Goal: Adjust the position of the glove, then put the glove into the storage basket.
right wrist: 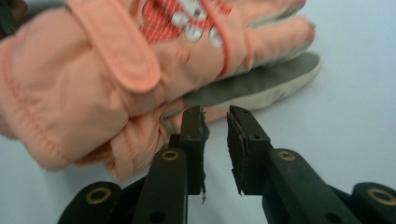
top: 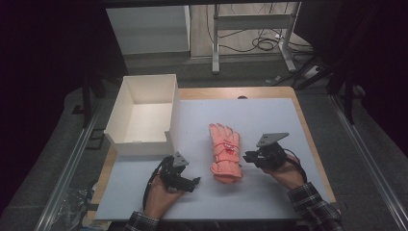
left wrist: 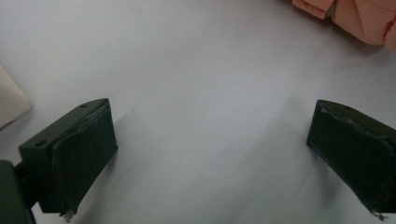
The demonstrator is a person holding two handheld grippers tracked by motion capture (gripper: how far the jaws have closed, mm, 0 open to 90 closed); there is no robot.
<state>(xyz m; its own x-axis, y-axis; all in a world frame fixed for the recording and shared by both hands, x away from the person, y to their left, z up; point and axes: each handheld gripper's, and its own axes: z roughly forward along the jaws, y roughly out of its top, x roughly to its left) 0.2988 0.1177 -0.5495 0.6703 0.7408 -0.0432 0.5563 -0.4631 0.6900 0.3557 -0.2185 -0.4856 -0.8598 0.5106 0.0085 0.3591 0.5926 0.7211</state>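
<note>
A salmon-pink winter glove [top: 224, 153] lies flat on the white table top [top: 269, 115], fingers pointing away from the person. My right gripper [top: 248, 157] sits just right of the glove's cuff end. In the right gripper view its jaws [right wrist: 215, 114] stand a narrow gap apart with nothing between them, the tips close to the glove [right wrist: 107, 79] below its grey thumb [right wrist: 261, 88]. My left gripper [top: 195, 183] rests near the front, left of the glove, with its jaws [left wrist: 210, 154] wide open over bare table. A corner of the glove [left wrist: 355, 18] shows beyond them.
An open white box [top: 139, 143] stands at the table's left, behind my left gripper; its corner [left wrist: 9, 100] shows in the left gripper view. Beyond the table's far edge stand desk legs and cables on the floor.
</note>
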